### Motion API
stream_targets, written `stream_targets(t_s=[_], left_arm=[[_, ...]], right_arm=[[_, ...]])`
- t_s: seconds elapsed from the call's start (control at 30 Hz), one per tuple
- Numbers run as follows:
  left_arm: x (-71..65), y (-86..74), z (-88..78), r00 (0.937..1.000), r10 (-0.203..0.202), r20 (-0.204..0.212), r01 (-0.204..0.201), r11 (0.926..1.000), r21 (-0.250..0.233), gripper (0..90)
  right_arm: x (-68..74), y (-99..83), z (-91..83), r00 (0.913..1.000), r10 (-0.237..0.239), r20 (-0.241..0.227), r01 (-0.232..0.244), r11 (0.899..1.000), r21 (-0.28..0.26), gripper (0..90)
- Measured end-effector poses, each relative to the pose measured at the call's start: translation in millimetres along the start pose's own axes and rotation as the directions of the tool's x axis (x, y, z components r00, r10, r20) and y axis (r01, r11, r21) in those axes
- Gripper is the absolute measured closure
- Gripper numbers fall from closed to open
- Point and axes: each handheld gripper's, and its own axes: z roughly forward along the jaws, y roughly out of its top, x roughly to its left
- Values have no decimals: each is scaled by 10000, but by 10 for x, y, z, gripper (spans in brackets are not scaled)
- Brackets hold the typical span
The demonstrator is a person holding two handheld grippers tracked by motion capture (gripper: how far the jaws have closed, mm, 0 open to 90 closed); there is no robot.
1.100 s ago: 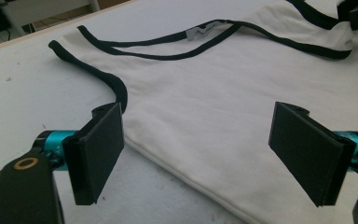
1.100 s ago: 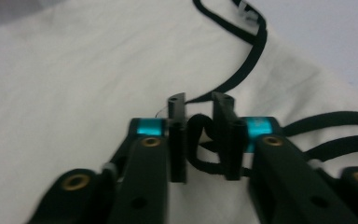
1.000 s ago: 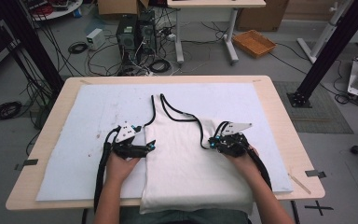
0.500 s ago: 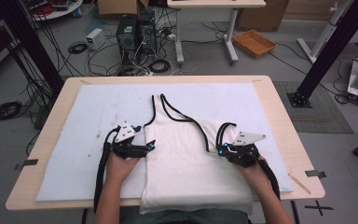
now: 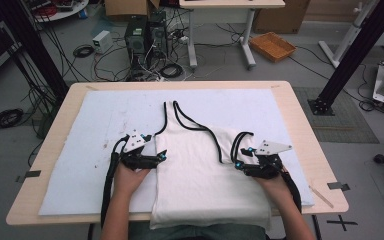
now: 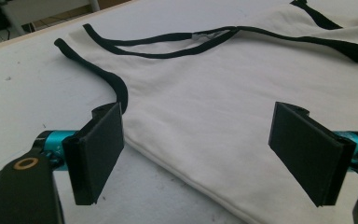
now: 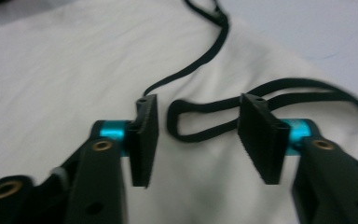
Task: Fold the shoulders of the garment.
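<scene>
White padding point(image 5: 95, 150) is covering a wooden table, a black-trimmed white tank top point(image 5: 200, 170) being spread at its six o'clock edge. Right gripper point(image 7: 193, 135), jaws just opened, is being hovered over the strap loop point(image 7: 200, 122); left gripper point(image 6: 196, 154) is being held open at the hem. Loose fabric risks being dragged and rumpled.

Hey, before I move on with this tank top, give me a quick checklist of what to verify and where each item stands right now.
1. Right gripper let go of the strap: ok. Its jaws have just been opening; the strap loop lies between them, pads apart from it.
2. Left gripper open: ok. Jaws stand wide over the tank top side edge, gripping nothing.
3. Body flat: ok in the high view, no big folds.
4. Both straps laid out evenly: not ok. The right one is bunched in a loop; the left strap lies straight.
5. Hem on the table: not ok, it hangs over the near edge.
6. Fabric under the hands smooth: cannot tell.
</scene>
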Motion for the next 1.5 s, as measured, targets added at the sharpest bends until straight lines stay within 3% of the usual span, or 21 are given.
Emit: stream_targets(t_s=[0.2, 0.27, 0.37, 0.43, 0.63, 0.87, 1.07, 1.17, 1.33, 1.5], left_arm=[[-1, 2, 1, 10000, 21, -25, -20, 10000, 38, 181], [-1, 2, 2, 10000, 15, -26, -14, 10000, 38, 181], [-1, 2, 2, 10000, -21, -39, 22, 10000, 66, 181], [1, 2, 3, 10000, -16, -32, 16, 10000, 83, 181], [6, 0, 0, 10000, -58, -13, 58, 10000, 29, 181], [15, 9, 19, 9999, -148, 33, 147, 9996, 222, 182], [101, 6, -1, 9941, -1079, -140, 1079, 9941, 50, 184], [137, 20, 10, 9913, -1286, -285, 1290, 9915, 137, 185], [220, 188, 120, 9899, -1405, -190, 1414, 9881, 606, 186], [323, 399, 224, 9931, -1060, -497, 1101, 9899, 889, 187]], right_arm=[[-184, -57, -109, 9927, 535, 1079, -482, 9975, -519, 337], [-264, -110, -126, 9853, 864, 1476, -797, 9955, -507, 312], [-359, -182, -124, 9755, 1579, 1532, -1514, 9870, -530, 289], [-375, -189, -131, 9715, 1767, 1583, -1674, 9834, -707, 282], [-348, -183, -101, 9713, 1534, 1817, -1477, 9880, -443, 264], [-374, -203, -132, 9690, 1869, 1618, -1767, 9814, -755, 215], [-366, -203, -136, 9692, 1817, 1661, -1708, 9822, -780, 199], [-366, -203, -136, 9695, 1815, 1646, -1706, 9822, -782, 200], [-362, -202, -132, 9714, 1706, 1653, -1601, 9843, -748, 200], [-360, -201, -129, 9714, 1697, 1660, -1593, 9845, -739, 200]])
